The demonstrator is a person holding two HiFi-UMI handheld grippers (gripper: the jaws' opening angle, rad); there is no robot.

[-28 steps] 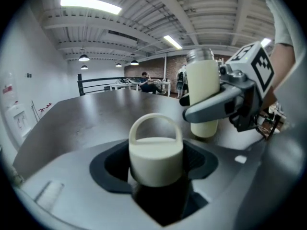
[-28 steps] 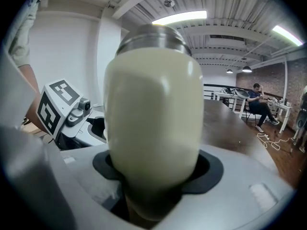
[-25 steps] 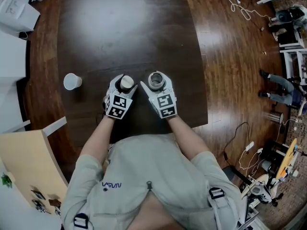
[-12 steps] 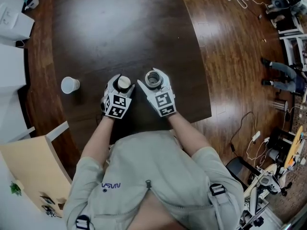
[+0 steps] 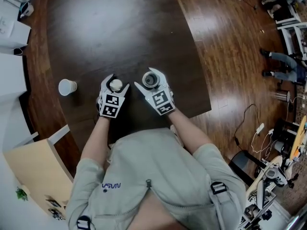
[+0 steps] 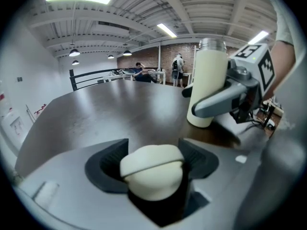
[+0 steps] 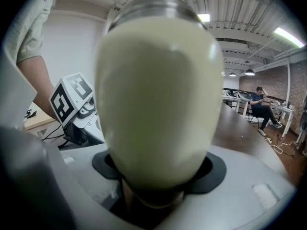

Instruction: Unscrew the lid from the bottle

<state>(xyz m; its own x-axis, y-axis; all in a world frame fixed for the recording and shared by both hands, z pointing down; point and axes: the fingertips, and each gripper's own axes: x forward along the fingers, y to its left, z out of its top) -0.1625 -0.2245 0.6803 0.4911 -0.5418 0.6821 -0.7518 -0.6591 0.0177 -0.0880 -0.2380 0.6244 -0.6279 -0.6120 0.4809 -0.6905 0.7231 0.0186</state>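
Over the near table (image 5: pixel 136 115) edge, left gripper (image 5: pixel 116 82) pinched the lid (image 6: pixel 151 169); right gripper (image 5: pixel 149 78) clasped the bottle (image 7: pixel 158 95). Both jaws had just eased wider.

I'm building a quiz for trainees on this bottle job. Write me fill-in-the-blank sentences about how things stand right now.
1. The left tongs hold the unscrewed domed cream ___.
2. The right tongs grip the tall cream bottle with a steel rim, which stands ___.
3. The white paper cup stands on the dark wooden table, nearer the ___ tongs.
Missing: lid; upright; left.
Note: the left tongs have just been opening slightly, lid between them.
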